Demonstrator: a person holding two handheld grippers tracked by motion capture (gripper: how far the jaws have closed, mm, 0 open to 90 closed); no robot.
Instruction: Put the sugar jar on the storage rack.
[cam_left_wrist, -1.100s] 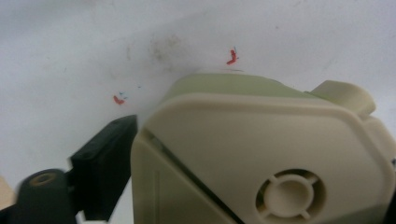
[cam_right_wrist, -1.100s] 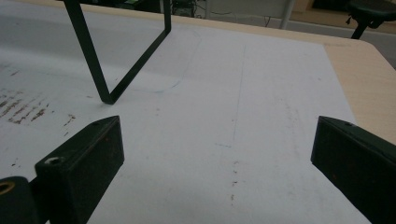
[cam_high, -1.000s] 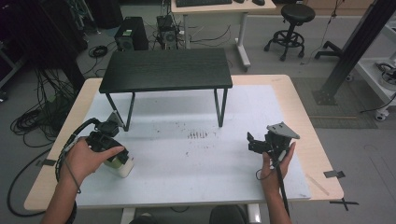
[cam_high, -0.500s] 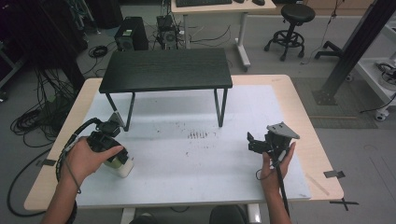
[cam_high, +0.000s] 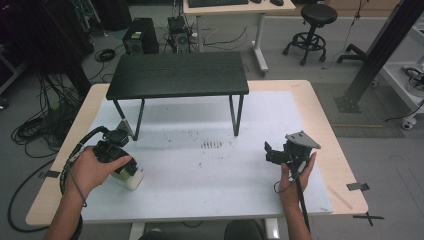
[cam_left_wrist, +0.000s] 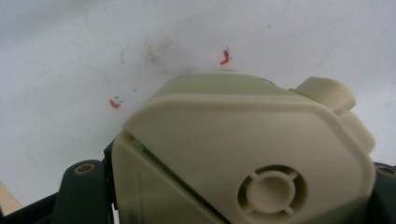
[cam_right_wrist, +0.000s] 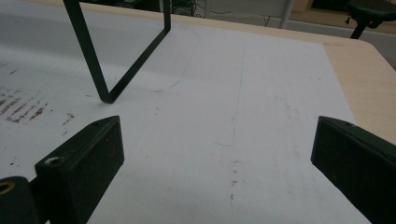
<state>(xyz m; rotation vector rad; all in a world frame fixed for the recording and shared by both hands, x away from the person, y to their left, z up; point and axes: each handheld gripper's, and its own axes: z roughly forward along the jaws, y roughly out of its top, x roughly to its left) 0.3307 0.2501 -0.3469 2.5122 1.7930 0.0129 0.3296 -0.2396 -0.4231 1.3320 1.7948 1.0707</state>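
Your left gripper (cam_high: 125, 167) is clamped on the cream plastic box (cam_left_wrist: 243, 154), which sits on the white sheet near the front left of the worktop (cam_high: 320, 105), just in front of the black stand (cam_high: 177, 75). In the left gripper view the jaws hug the box's lower sides, and its lid with the round moulded hub faces the camera.

Expect a rigid moulded shell, probably light and hollow. The plastic looks smooth and a little glossy, so it may slip if you tilt it fast. Keep the hold low on the flat side walls, where the jaws sit now. Avoid the small tab (cam_left_wrist: 324, 91) at the far corner: it looks thin and could flex or snap under pressure. There also seems to be a seam between lid and body, so squeezing across it might pop the lid; whether it is latched cannot be told.

Your right gripper (cam_high: 272, 152) hangs over the right of the sheet, jaws wide apart and empty, free to steady the box.
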